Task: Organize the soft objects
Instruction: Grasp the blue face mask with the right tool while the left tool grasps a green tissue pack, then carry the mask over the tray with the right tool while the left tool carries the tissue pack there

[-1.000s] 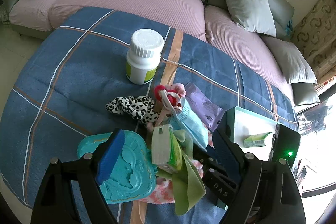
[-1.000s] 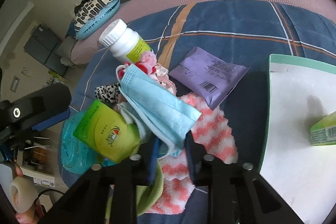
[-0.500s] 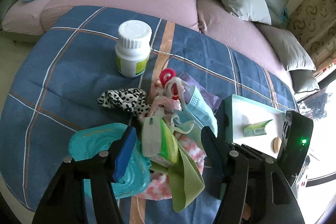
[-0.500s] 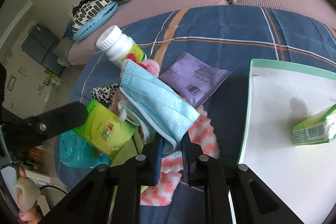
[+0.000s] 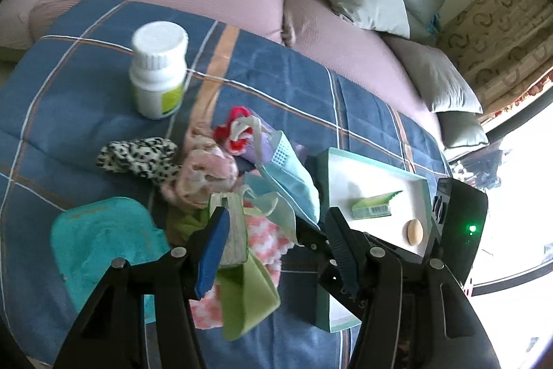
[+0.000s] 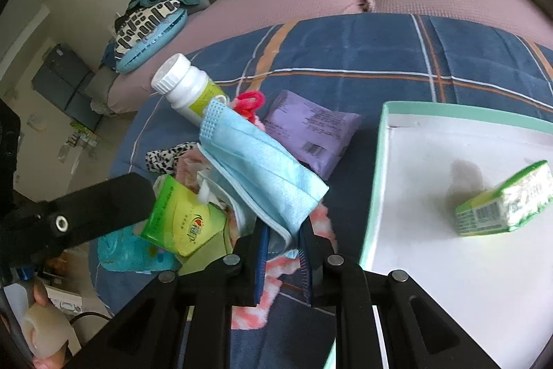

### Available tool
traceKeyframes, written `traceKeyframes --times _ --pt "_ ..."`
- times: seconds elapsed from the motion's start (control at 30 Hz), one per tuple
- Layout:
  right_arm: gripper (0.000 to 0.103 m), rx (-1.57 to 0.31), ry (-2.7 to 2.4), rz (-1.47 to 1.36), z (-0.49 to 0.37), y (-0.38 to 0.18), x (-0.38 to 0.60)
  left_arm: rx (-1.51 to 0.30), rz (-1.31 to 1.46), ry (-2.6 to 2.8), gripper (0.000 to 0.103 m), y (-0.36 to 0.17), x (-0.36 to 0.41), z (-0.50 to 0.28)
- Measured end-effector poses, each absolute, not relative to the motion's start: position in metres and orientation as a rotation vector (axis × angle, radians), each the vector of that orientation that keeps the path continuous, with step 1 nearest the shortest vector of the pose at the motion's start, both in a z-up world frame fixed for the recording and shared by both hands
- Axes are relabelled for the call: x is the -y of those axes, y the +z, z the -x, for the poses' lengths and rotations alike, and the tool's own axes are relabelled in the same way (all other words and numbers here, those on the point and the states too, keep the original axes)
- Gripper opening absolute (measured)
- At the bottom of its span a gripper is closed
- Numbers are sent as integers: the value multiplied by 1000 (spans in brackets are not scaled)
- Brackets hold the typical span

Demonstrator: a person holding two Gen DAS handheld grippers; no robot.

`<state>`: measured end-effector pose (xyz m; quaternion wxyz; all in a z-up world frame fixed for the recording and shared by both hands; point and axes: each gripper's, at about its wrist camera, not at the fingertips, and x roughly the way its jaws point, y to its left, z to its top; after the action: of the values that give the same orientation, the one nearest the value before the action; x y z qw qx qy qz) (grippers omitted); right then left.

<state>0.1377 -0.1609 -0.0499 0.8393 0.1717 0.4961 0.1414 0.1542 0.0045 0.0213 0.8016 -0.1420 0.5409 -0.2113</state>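
Note:
A pile of soft items lies on the blue plaid blanket (image 5: 69, 113). My right gripper (image 6: 283, 230) is shut on the lower edge of a blue face mask (image 6: 262, 161), which hangs lifted over the pile. My left gripper (image 5: 276, 217) is closing around a green tissue pack (image 5: 231, 230). The pack rests against its left pad, and the right pad stands well apart. A pink-white fuzzy cloth (image 5: 266, 237) and a green cloth (image 5: 249, 296) lie under both grippers. A leopard scrunchie (image 5: 138, 154), a pink scrunchie (image 5: 204, 175) and a red hair tie (image 5: 235, 127) lie just beyond.
A white bottle (image 5: 157, 68) stands behind the pile. A purple packet (image 6: 311, 134) lies beside it, and a teal pouch (image 5: 100, 244) on the left. The mint-rimmed tray (image 6: 380, 161) on the right holds a green tissue pack (image 6: 501, 210) and a small oval piece (image 5: 414, 231). A sofa with cushions runs behind.
My left gripper moved in over the green tissue pack and its jaws narrowed. My right gripper carried the blue mask a little up and toward the tray.

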Motion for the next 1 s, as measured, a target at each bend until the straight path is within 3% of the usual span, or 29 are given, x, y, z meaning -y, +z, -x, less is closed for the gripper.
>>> traceKeyframes --times 0.5,1.0 --pt "17 -1074 282 -350 -140 -56 171 -1129 372 -339 59 22 -23 -158" --pt "17 -1079 288 -337 -141 -57 170 -1137 83 -151 59 20 -18 -171"
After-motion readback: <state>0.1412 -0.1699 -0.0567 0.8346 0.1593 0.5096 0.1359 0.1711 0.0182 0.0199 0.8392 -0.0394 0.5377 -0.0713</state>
